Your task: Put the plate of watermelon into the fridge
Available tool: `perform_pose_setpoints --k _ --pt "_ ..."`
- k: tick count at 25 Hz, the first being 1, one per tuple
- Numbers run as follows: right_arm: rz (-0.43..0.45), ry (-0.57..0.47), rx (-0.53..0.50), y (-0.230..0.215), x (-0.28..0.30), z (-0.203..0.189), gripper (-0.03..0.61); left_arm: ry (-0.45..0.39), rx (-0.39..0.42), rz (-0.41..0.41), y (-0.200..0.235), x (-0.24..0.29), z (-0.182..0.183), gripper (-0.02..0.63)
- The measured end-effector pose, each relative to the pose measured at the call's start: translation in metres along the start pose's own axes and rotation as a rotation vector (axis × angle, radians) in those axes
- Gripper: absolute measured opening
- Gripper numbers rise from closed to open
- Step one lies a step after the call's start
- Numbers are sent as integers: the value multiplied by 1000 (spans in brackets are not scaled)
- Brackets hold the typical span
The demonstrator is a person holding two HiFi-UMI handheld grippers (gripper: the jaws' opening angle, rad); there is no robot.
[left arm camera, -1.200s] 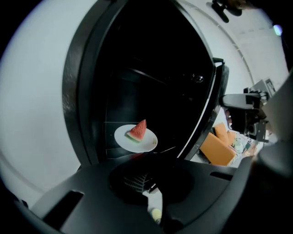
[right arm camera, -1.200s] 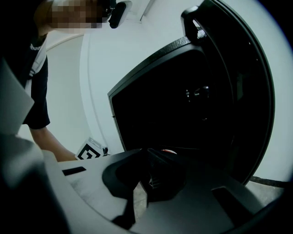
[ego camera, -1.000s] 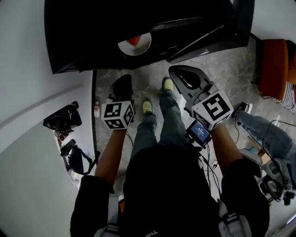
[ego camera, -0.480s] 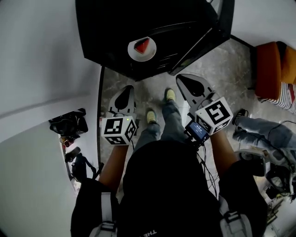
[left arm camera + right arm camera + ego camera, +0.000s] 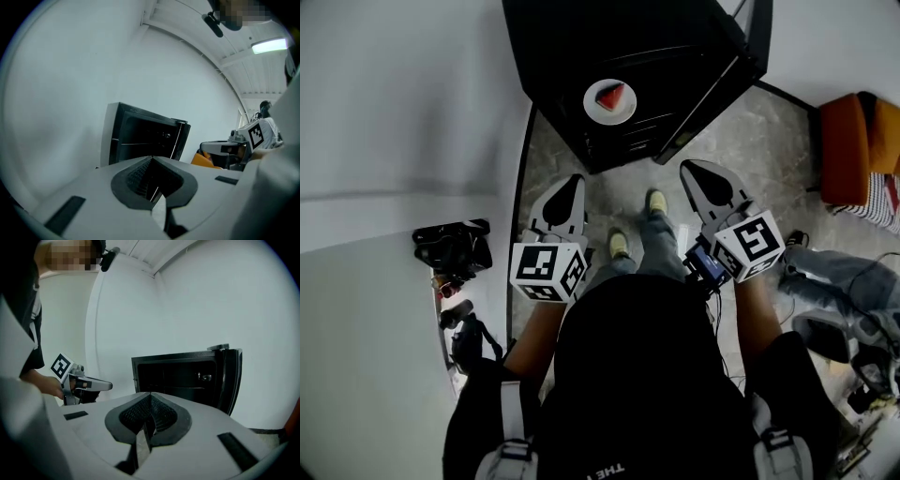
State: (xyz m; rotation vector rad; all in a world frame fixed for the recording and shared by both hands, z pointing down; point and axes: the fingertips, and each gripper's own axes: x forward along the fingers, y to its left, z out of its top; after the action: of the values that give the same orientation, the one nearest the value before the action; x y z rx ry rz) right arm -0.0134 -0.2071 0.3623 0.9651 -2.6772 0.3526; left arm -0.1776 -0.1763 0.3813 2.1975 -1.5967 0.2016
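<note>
With the plate of watermelon (image 5: 609,100) sitting inside the open black fridge (image 5: 581,42) at the far end, I hold the left gripper (image 5: 570,187) and right gripper (image 5: 698,178) near me, each pressed together on nothing (delivery looks done, its door (image 5: 727,80) not yet closed).

one fridge (image 5: 581,56); one plate (image 5: 592,109); one watermelon slice (image 5: 613,96); two shoes (image 5: 620,246); left gripper (image 5: 573,180), right gripper (image 5: 691,169) (two in all)
</note>
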Motion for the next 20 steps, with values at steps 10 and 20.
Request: perform_pose_setpoints --k 10,20 --pt "-98 33 -118 24 -43 1 12 -37 37 -86 -12 -34 7 9" --pt "-145 72 -190 8 -71 -2 12 -23 20 -121 -28 -31 -2 9"
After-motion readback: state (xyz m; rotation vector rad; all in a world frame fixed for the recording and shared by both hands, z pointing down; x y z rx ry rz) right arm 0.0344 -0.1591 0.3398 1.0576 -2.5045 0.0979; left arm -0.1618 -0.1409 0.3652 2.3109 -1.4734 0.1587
